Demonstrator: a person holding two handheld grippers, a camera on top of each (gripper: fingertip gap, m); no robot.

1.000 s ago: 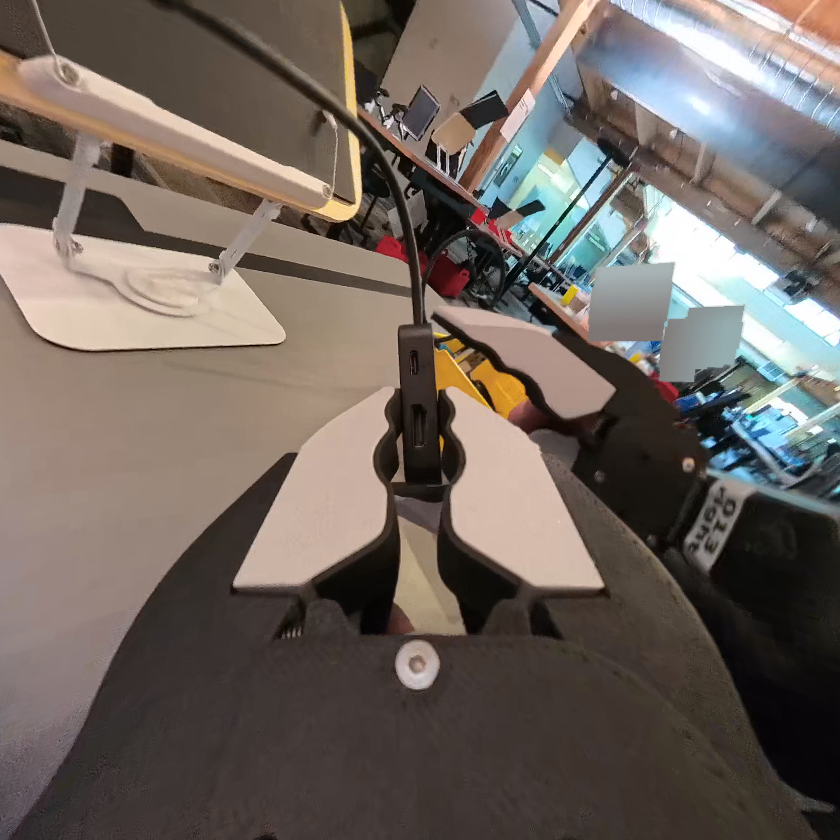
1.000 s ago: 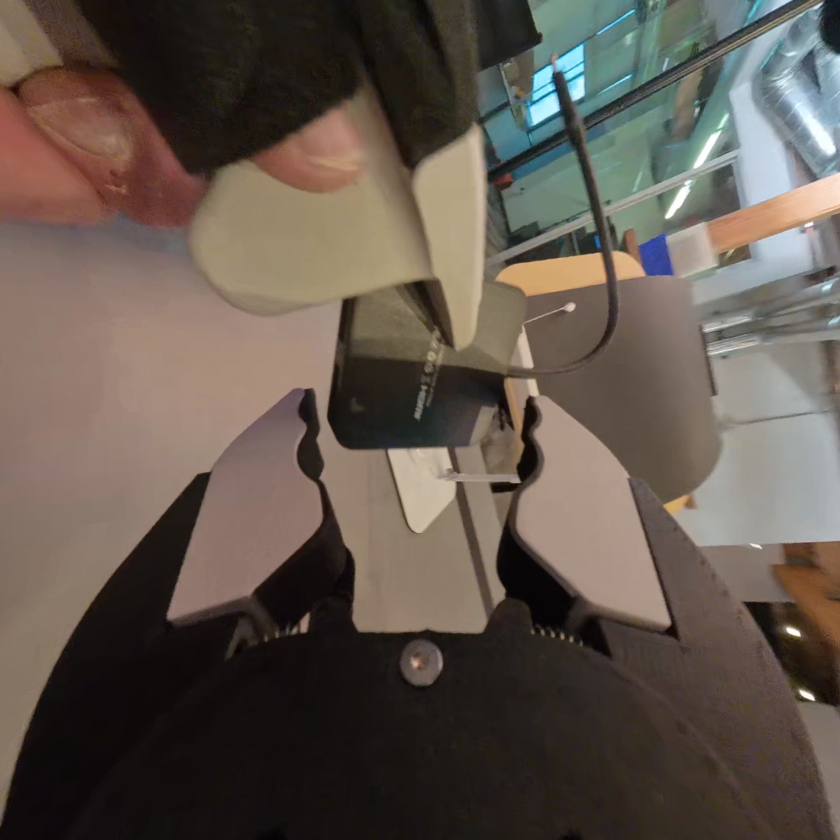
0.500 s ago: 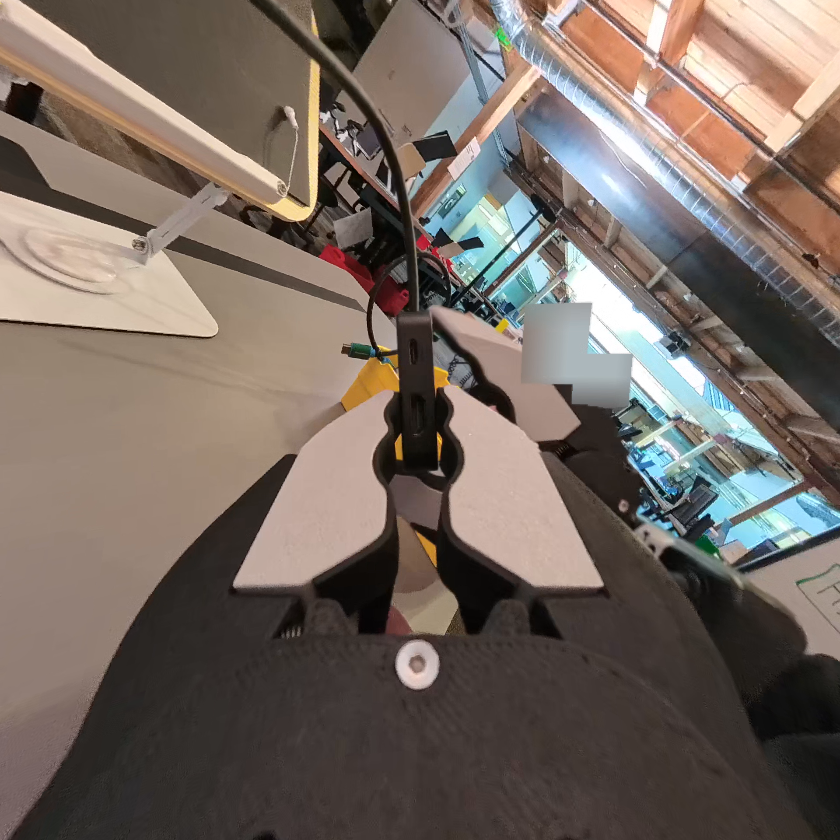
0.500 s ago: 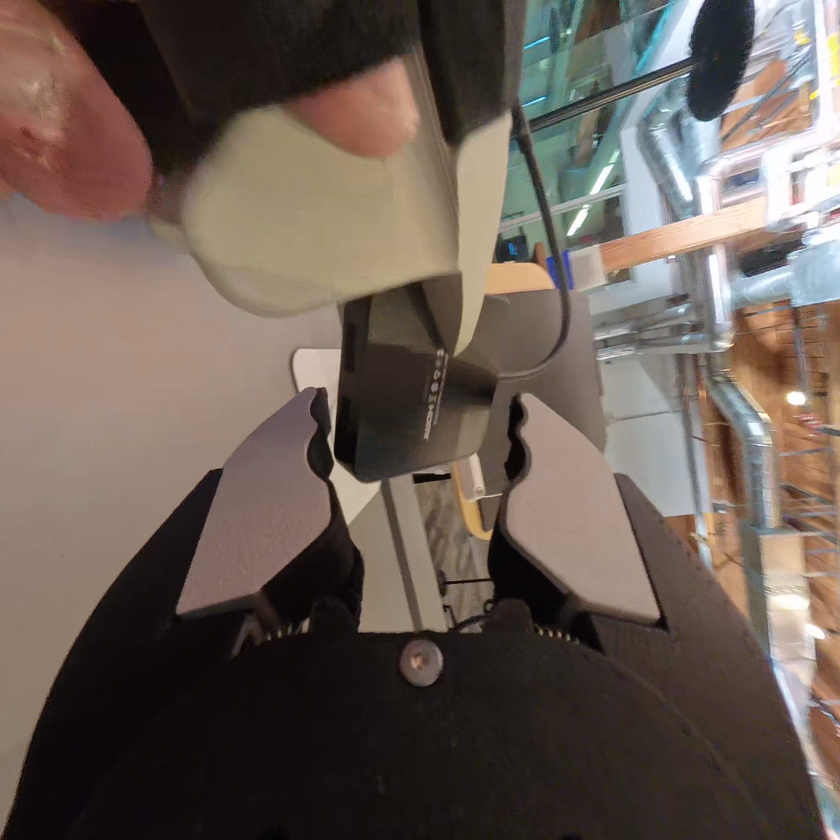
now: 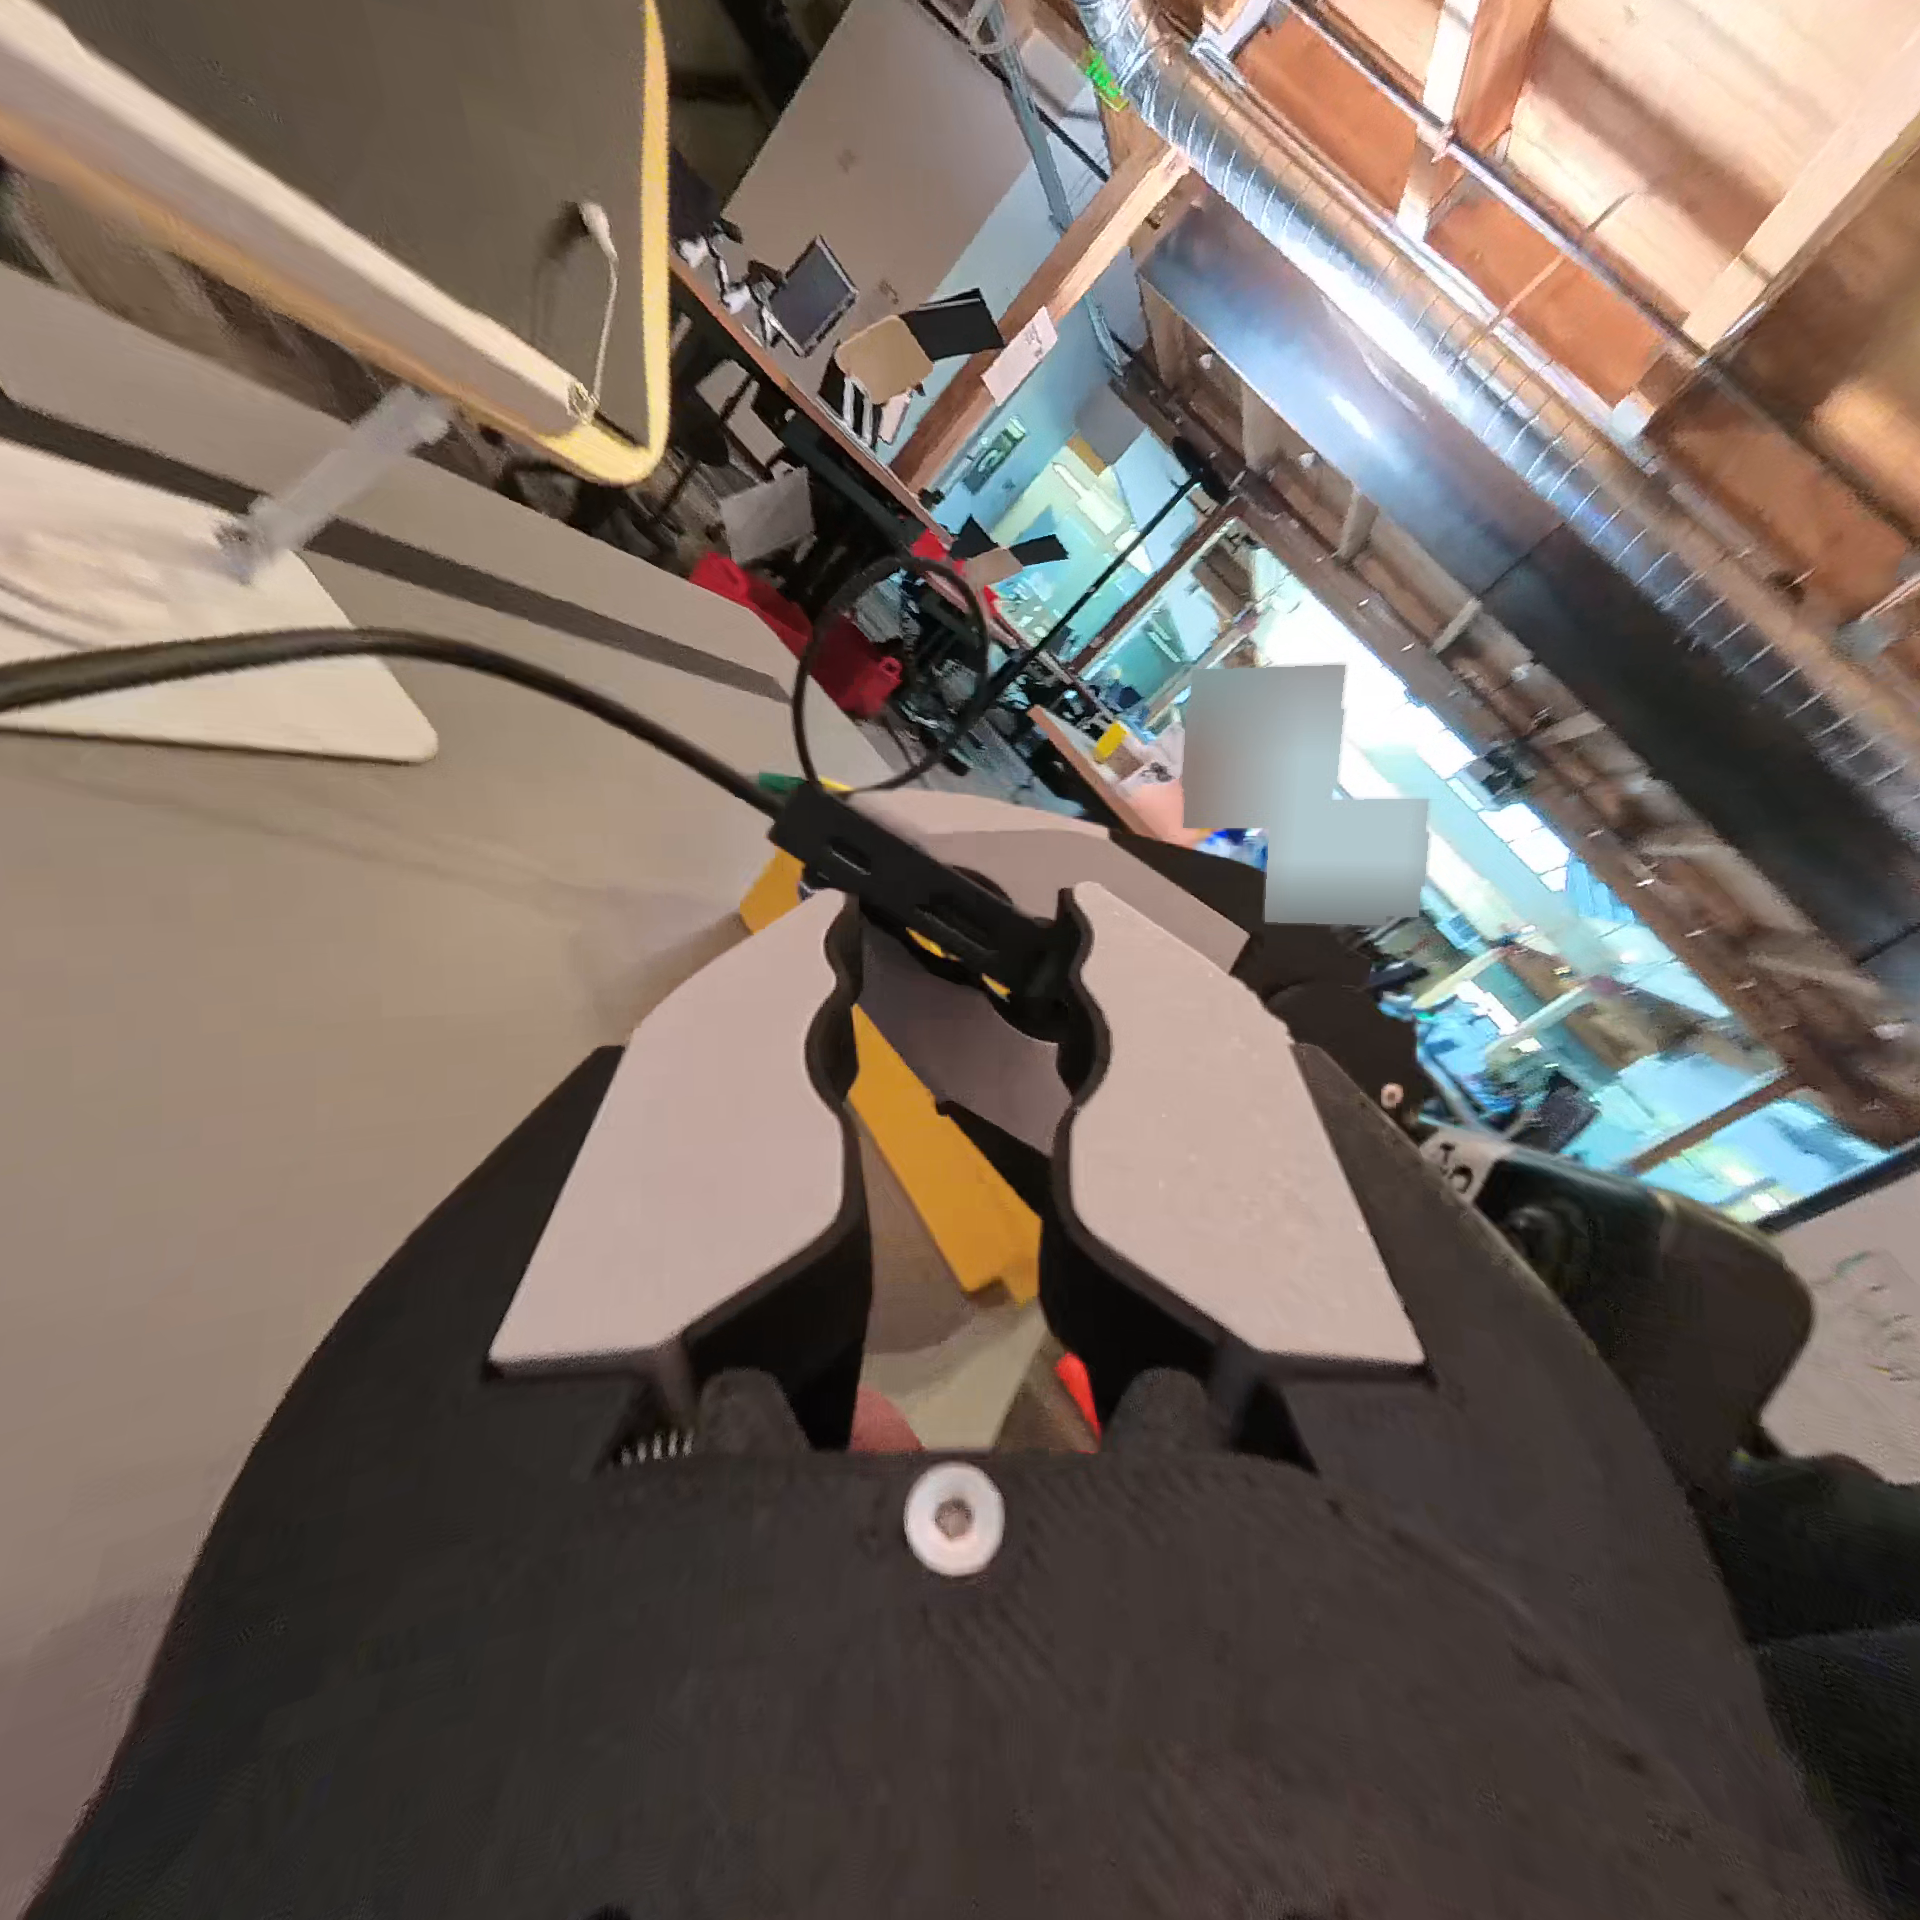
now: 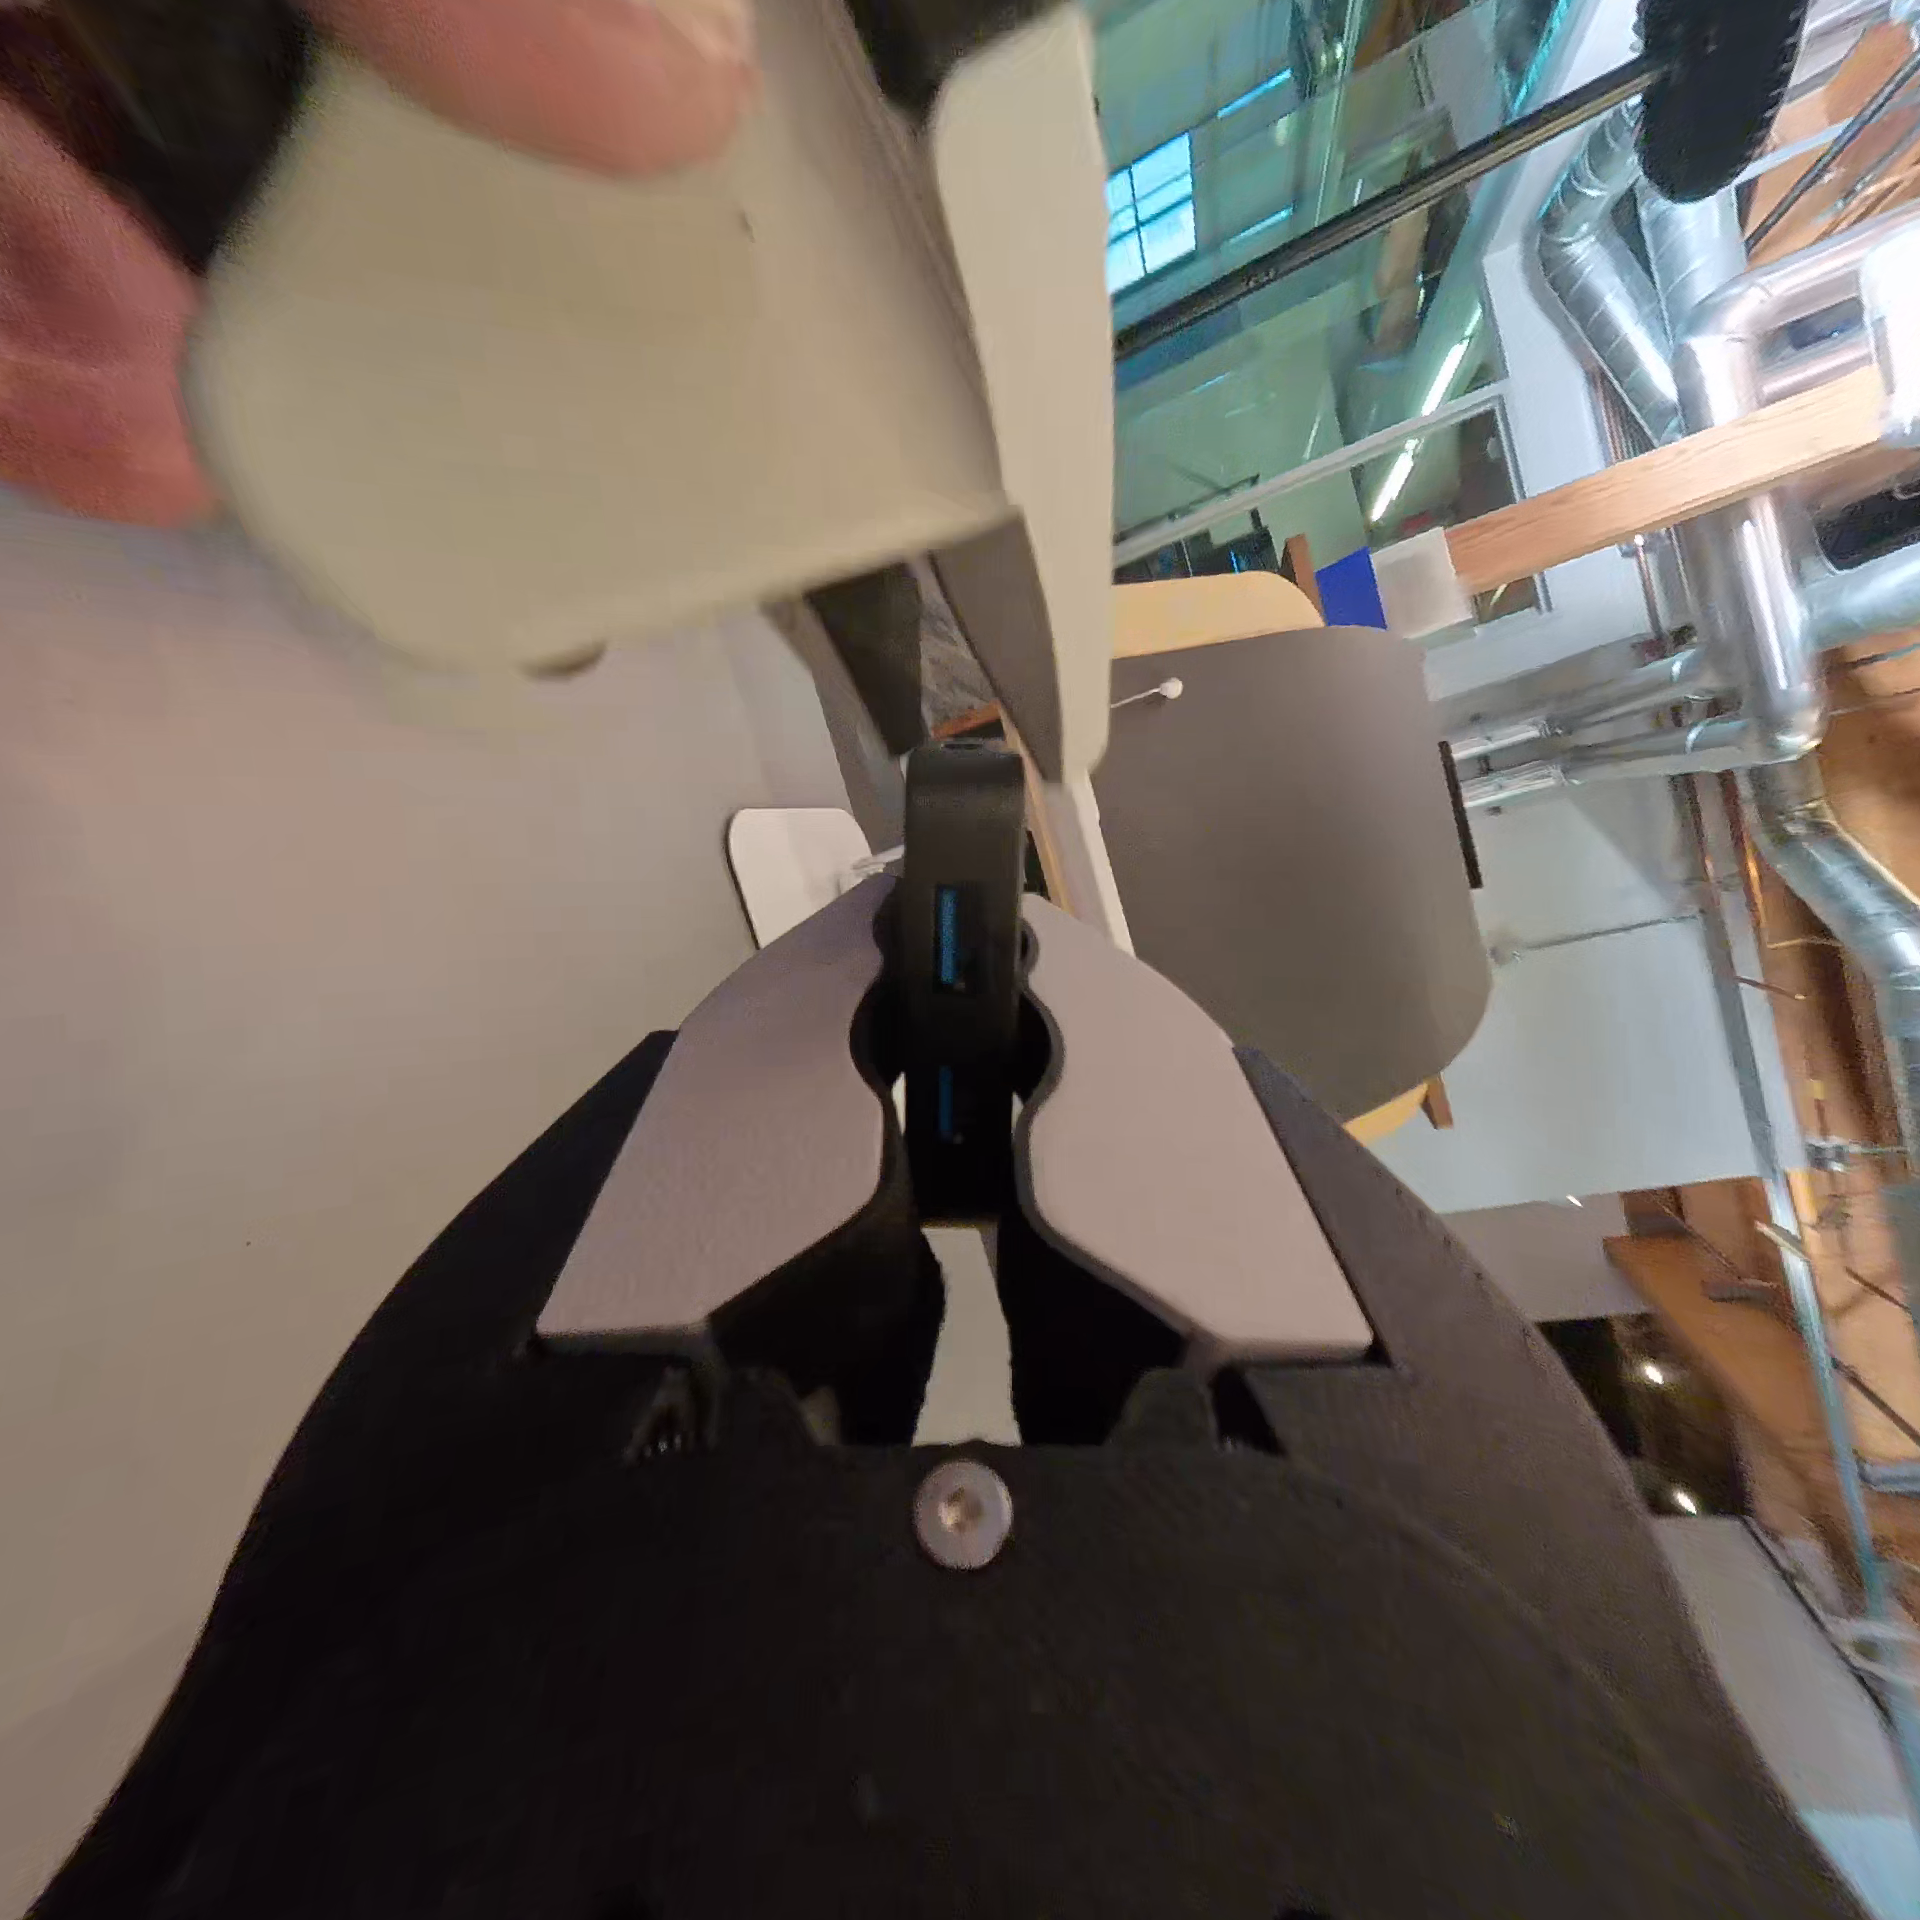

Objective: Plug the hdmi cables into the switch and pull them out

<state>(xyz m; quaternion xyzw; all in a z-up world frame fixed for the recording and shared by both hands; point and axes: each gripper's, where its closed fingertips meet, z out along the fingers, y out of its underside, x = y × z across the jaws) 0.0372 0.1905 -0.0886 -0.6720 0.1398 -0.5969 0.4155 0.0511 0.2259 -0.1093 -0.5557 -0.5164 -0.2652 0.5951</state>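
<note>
The switch (image 6: 961,831) is a slim black box with blue ports on its edge. My right gripper (image 6: 961,904) is shut on it and holds it in the air. In the left wrist view the switch (image 5: 914,894) lies slantwise across my left gripper (image 5: 956,904), which stands open around it. A thick black cable (image 5: 416,655) runs from the switch's far end off to the left. The left gripper's pale fingers (image 6: 623,416) hang just above the switch in the right wrist view, with a hand (image 6: 83,364) behind them. No HDMI plug sits in any port I can see.
A grey table (image 5: 260,1039) lies below to the left, with a white stand base (image 5: 208,665) and a dark board with a yellow rim (image 5: 416,156) on it. A thin black cable loop (image 5: 883,675) with a green-tipped plug (image 5: 774,779) hangs beyond. A yellow object (image 5: 935,1143) sits under the grippers. One gripper's finger ends stand about 4 cm off the other's.
The right gripper has closed on the switch. The left gripper has opened and let it go. The switch now lies tilted in the left view, with its cable swung to the left.
</note>
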